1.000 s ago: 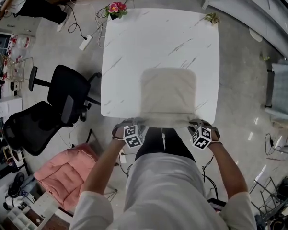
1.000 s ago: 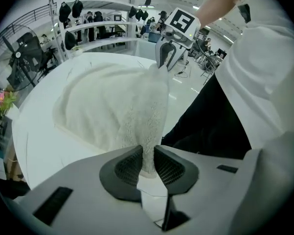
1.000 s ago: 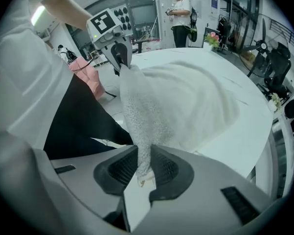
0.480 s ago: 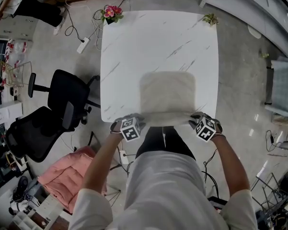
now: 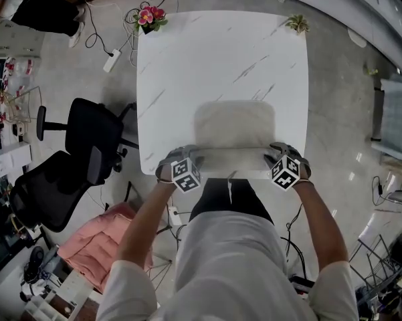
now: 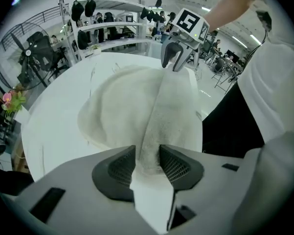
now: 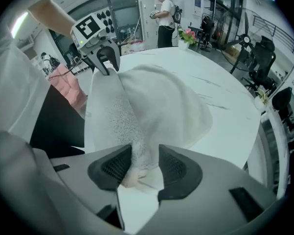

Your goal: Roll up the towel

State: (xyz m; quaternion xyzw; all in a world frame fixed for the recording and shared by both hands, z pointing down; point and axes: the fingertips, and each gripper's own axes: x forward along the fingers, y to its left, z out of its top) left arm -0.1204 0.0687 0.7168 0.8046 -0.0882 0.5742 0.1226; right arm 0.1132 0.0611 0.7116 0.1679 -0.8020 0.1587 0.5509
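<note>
The towel (image 5: 234, 124), pale and fluffy, lies on the lower middle of the white marbled table (image 5: 221, 52) in the head view. Its near edge is turned over into a thick fold that runs along the table's lower edge. The left tool (image 6: 147, 163) stands at the fold's left end and the right tool (image 7: 145, 165) at its right end, both pointing steeply down. The jaws of both tools have just been opening. In each tool's own view the fold sits between the ribbed pads and fills the gap, but the grip is released, not clenched. The rest of the towel lies flat towards the table's middle. Pink flowers (image 5: 146, 16) stand at the table's upper left corner, and a small plant (image 5: 295, 24) at its upper right corner.
</note>
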